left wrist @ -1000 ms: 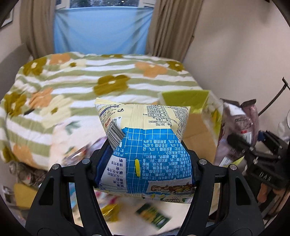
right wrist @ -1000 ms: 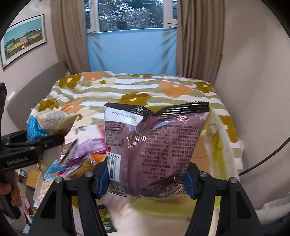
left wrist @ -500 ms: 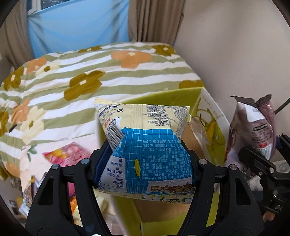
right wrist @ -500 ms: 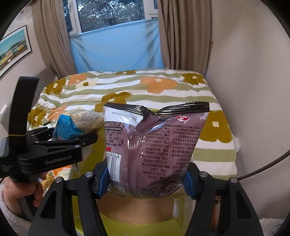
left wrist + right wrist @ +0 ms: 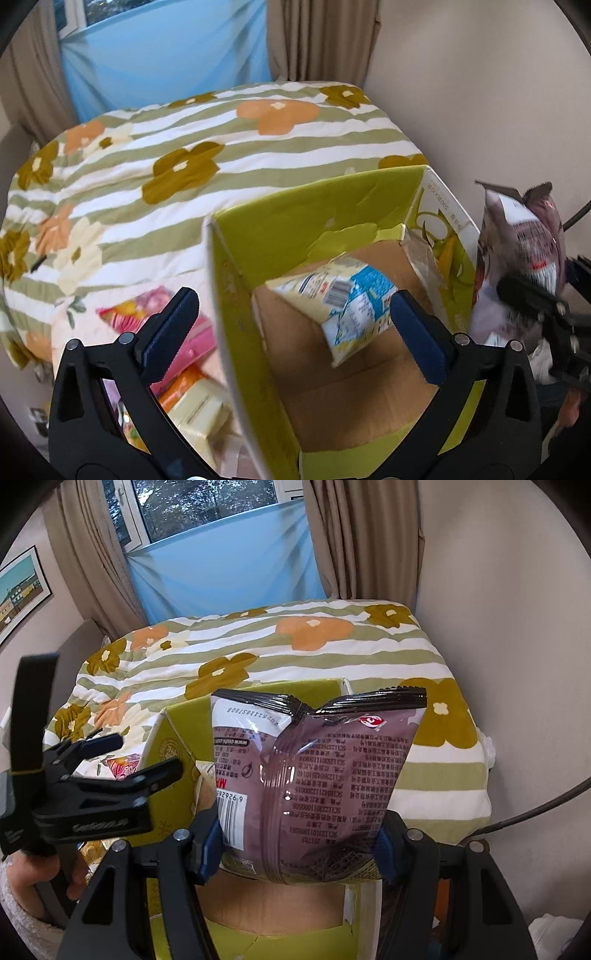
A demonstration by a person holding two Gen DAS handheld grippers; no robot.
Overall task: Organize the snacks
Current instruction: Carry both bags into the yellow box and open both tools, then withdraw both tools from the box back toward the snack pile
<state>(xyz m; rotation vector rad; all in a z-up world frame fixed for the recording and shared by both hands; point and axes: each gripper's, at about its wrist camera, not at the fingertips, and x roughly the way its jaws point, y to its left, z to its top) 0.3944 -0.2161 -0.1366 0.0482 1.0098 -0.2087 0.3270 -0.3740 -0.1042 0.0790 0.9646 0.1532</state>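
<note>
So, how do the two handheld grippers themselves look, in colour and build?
Both are black plastic frames with silver screws and dark blue ribbed pads. The left gripper carries a faint, unreadable embossed logo on its side. The right gripper matches it.

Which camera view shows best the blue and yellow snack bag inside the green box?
The left wrist view. There the blue and yellow snack bag shows almost whole, tilted inside the green box. In the right wrist view the purple bag hides nearly all of it; only a pale sliver may show.
</note>
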